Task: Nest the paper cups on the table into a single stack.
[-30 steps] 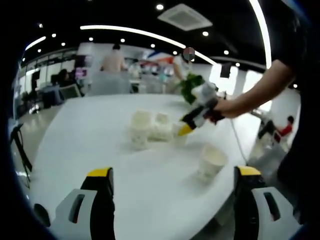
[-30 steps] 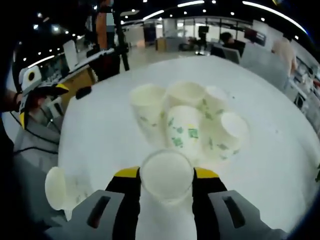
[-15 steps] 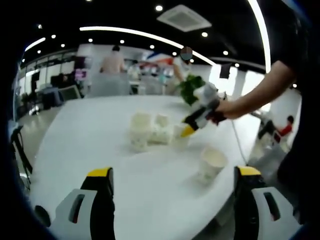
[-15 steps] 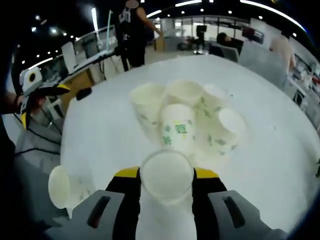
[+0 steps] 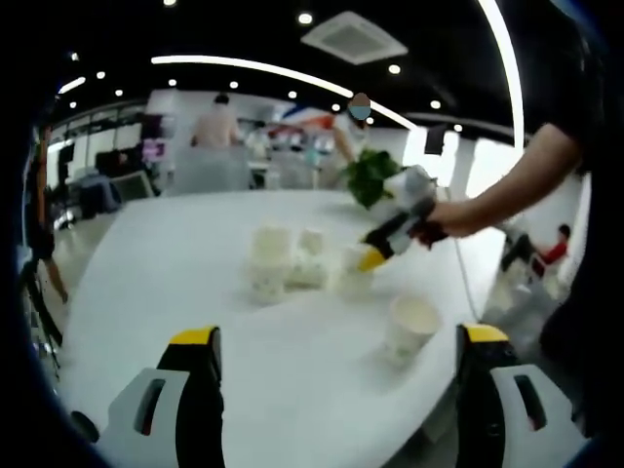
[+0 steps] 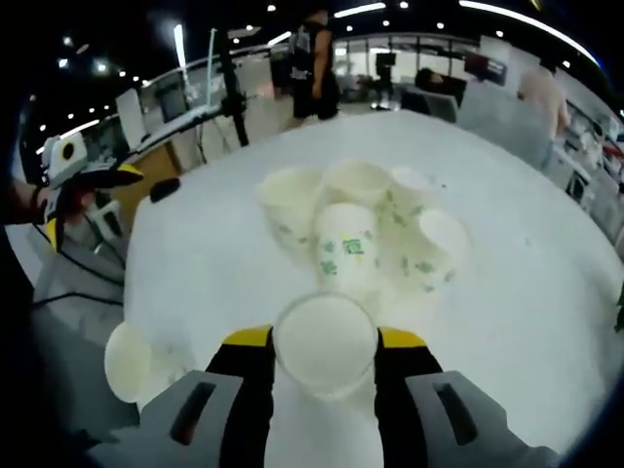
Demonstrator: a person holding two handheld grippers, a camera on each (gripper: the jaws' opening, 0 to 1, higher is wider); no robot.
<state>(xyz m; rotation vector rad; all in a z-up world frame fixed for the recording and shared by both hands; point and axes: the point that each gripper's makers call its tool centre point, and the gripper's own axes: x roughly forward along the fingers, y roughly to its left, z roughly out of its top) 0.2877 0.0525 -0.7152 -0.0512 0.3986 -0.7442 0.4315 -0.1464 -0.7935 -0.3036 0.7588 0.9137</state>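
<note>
My right gripper [image 6: 325, 336] is shut on a white paper cup [image 6: 325, 349], seen mouth-on between its yellow-tipped jaws. Just beyond it a cluster of several paper cups [image 6: 363, 229] with green print stands on the white table [image 6: 546, 292], some upright, some tipped. One lone cup [image 6: 127, 361] lies at the near left. In the left gripper view my left gripper [image 5: 339, 336] is open and holds nothing. Ahead are the cluster [image 5: 283, 261], the lone cup [image 5: 409, 327] and the right gripper [image 5: 369, 259] holding its cup [image 5: 353, 283] beside the cluster.
The left gripper [image 6: 83, 195] shows at the left beyond the table's rim. A green plant [image 5: 369, 175] stands at the table's far side. A cable [image 5: 466, 283] runs along the right edge. People, desks and chairs fill the room behind.
The right gripper with its cup has drawn back a little from the cluster, which now looks smaller. A person in the background has walked to the right. The left gripper stays open.
</note>
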